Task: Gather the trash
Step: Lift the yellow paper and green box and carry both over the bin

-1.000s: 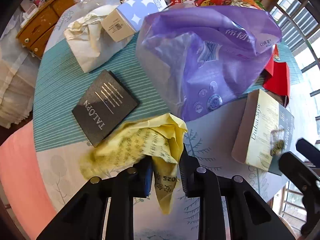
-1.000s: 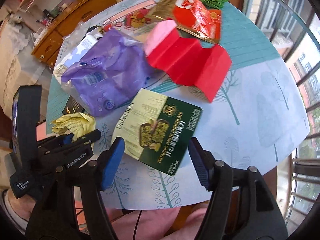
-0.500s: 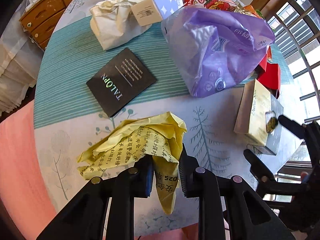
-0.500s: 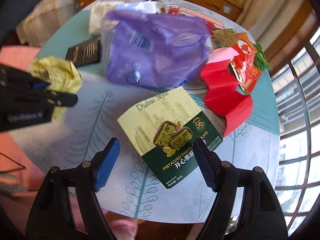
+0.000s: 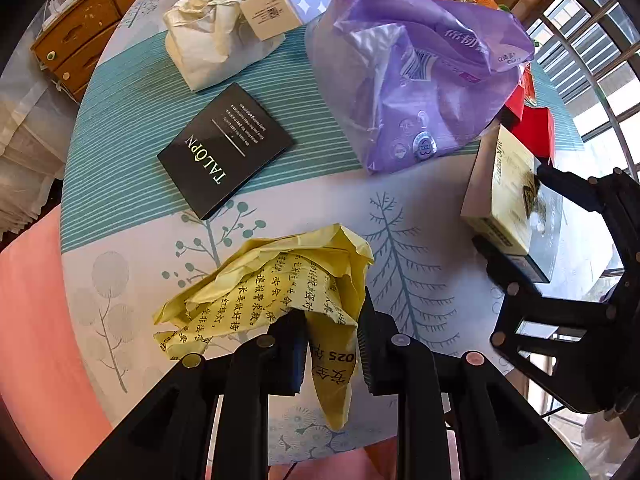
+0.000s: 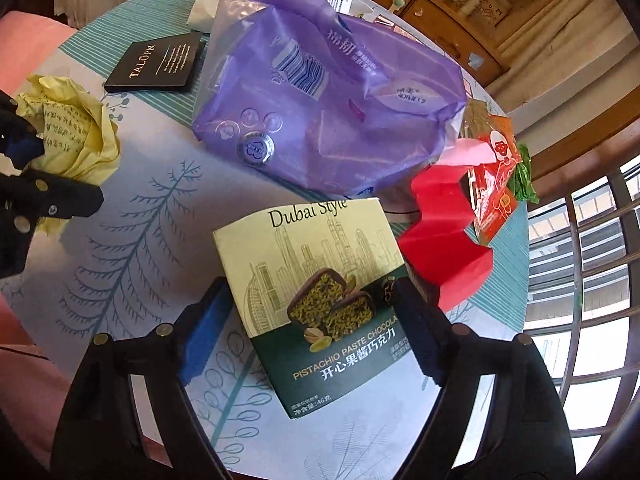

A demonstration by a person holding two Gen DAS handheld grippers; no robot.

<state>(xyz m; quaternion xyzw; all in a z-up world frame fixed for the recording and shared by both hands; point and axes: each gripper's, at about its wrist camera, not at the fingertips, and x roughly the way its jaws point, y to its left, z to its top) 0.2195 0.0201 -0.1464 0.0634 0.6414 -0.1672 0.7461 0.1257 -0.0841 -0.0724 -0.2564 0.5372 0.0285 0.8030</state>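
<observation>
My right gripper (image 6: pixel 308 328) having rolled and dropped since a second ago, jaws just narrowing astride the "Dubai Style" pistachio chocolate box (image 6: pixel 320 300) on the table (image 6: pixel 132 240), not yet gripping, my left gripper (image 5: pixel 330 344) still pinching crumpled yellow paper (image 5: pixel 276 292), "TALOPN" black card (image 5: pixel 226 150) lying nearby.

Looks like somebody's home, probably a dining or living room. The round bench (image 5: pixel 132 216) wears a teal-and-white tree-print tablecloth, a wooden drawer cabinet (image 5: pixel 76 36) along the wall carries small bottles (too blurry to read), and there's a tall barred window (image 6: pixel 592 300) plus white ruffled fabric (image 5: pixel 20 160) off to one side.
</observation>
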